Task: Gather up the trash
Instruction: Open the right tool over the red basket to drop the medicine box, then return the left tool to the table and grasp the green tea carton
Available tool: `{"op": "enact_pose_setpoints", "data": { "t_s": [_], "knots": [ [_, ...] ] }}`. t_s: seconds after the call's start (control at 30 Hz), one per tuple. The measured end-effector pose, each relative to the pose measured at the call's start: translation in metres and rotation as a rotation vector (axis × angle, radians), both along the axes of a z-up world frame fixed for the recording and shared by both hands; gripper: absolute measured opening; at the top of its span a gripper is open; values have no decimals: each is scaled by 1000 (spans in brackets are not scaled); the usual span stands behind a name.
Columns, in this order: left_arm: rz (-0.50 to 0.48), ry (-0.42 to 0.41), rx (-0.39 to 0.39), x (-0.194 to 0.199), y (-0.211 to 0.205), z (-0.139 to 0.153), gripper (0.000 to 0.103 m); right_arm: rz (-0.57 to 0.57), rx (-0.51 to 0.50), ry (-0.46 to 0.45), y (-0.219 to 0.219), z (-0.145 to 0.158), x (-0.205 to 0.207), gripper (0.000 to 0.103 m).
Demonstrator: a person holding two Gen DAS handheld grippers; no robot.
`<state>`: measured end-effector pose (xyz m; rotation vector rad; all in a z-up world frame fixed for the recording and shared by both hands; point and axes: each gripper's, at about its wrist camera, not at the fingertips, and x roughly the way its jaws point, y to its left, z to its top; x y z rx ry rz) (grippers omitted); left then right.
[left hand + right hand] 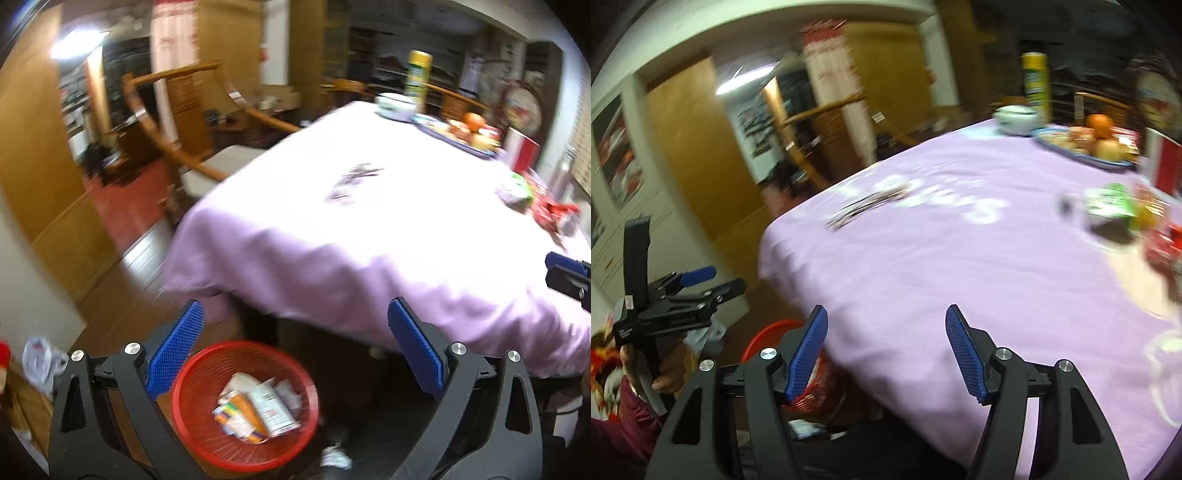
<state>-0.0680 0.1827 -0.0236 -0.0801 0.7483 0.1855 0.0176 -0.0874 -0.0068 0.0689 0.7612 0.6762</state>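
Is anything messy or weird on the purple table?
Yes. Crumpled wrappers, a green one and red ones, lie loose near the right edge of the table, not in the red basket on the floor, which already holds boxes.

The right claw (pixel 886 350) hangs over the near edge of the bench (pixel 923 258), its blue pads spread apart with nothing between them. A red mesh basket (pixel 812 391) sits below the bench edge, partly hidden by the left pad. Farther left, a hand (pixel 665 373) holds the left claw (pixel 713 281). A green wrapper (pixel 1112 206) lies near the bench's right side, blurred.
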Motion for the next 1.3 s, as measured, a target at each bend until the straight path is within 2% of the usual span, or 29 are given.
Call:
{"op": "enact_pose_setpoints", "data": {
  "t_s": [0.33,0.53,0.7,0.77,0.9,1.0,1.13,1.3],
  "knots": [
    [-307,12,84,104,-136,16,96,-435,-40,-54,-146,-12,28,73],
    [-429,20,107,162,-206,20,96,-572,-42,-33,-204,-29,51,81],
    [-502,25,62,218,-260,23,96,-667,-37,5,-240,-40,72,81],
    [-517,32,41,242,-281,22,96,-684,-29,16,-248,-46,77,81],
    [-505,36,56,285,-314,15,96,-677,14,47,-256,-54,84,82],
    [-494,88,38,314,-329,-1,96,-673,5,48,-254,-53,84,82],
    [-462,134,45,332,-326,-19,97,-644,-28,44,-247,-53,86,83],
    [-353,86,102,329,-286,-19,97,-656,-36,25,-245,-51,83,83]
  ]
}}
